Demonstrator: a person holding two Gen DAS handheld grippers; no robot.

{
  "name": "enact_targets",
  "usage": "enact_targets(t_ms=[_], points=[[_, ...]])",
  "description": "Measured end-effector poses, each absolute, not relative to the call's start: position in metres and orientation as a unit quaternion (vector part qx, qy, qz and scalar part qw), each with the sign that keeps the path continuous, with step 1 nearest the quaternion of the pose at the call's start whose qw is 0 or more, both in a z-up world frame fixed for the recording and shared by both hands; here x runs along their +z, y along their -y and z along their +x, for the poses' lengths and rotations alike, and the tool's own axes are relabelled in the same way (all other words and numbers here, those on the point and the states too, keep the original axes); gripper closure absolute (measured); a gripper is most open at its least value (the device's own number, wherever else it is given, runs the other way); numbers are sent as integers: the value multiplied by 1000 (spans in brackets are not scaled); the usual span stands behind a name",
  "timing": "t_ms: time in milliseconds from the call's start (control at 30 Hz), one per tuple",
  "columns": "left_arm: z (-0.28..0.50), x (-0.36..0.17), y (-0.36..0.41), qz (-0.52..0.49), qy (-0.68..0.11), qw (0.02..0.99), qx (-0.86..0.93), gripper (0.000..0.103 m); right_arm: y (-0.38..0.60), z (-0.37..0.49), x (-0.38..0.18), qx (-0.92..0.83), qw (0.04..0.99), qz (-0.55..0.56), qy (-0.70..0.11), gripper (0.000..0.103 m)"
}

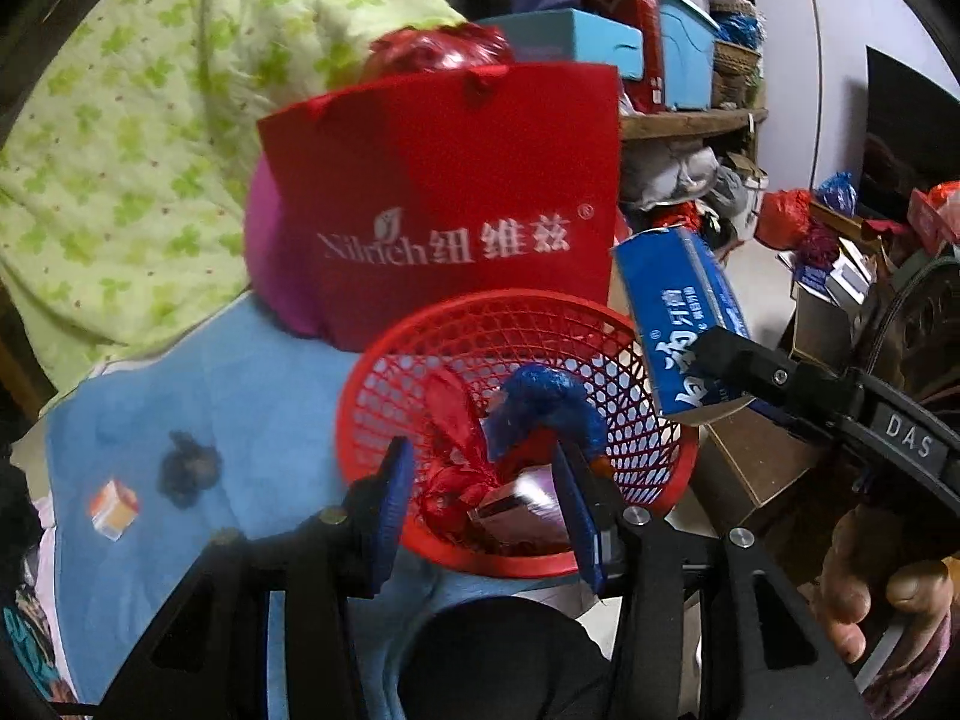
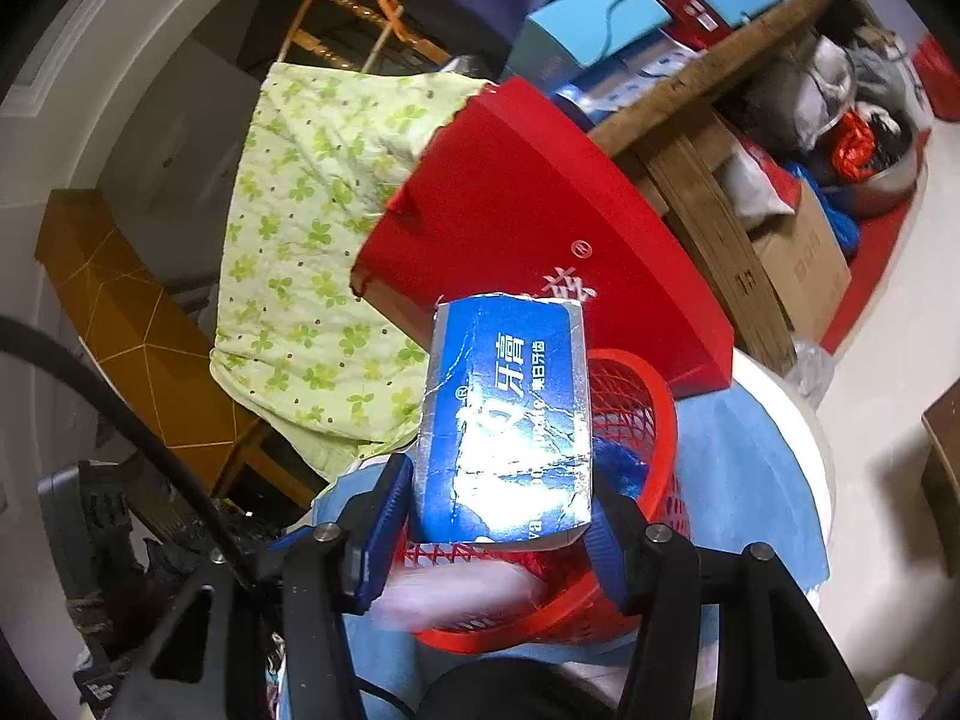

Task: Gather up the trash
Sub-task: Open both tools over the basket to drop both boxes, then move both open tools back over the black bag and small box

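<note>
Here, my right jaws (image 2: 498, 516) gripping a blue toothpaste box (image 2: 507, 414) over the red mesh basket (image 1: 606, 324), my left jaws (image 1: 486, 504) parted above its trash, red paper bag (image 1: 444, 192) behind, green quilt (image 1: 150, 120) beyond.

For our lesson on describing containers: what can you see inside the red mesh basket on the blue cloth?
Inside the red mesh basket lie a crumpled blue wrapper, crumpled red wrapping and a shiny pinkish packet. Anything beneath them, and the basket's bottom, is covered.
</note>
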State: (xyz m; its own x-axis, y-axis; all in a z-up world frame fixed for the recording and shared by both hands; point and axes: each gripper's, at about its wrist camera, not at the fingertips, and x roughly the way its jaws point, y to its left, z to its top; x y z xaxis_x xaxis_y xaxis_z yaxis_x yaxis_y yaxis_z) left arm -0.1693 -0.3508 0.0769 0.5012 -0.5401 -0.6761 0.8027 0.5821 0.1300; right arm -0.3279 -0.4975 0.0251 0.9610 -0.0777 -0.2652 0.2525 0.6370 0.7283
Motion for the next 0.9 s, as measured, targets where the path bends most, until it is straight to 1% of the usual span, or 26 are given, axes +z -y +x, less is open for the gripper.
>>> enact_targets(t_ms=[33, 100, 267, 367, 533, 733, 900], points=[[-169, 75, 352, 221, -300, 838, -399, 54, 499, -327, 24, -88, 897, 420, -106, 44], [-167, 71, 350, 217, -308, 836, -399, 54, 499, -325, 23, -80, 895, 426, -103, 33], [-157, 69, 332, 200, -317, 845, -382, 53, 496, -321, 24, -67, 896, 427, -103, 33], [-151, 71, 315, 189, -314, 856, -364, 46, 492, -319, 25, -65, 897, 425, -106, 33], [-137, 67, 279, 184, -307, 873, -330, 43, 484, -313, 33, -56, 902, 413, -111, 33], [-105, 56, 218, 157, -326, 893, -269, 42, 467, -304, 47, -37, 912, 392, -118, 33], [-79, 33, 148, 130, -352, 907, -193, 42, 445, -293, 60, -14, 922, 366, -125, 33]])
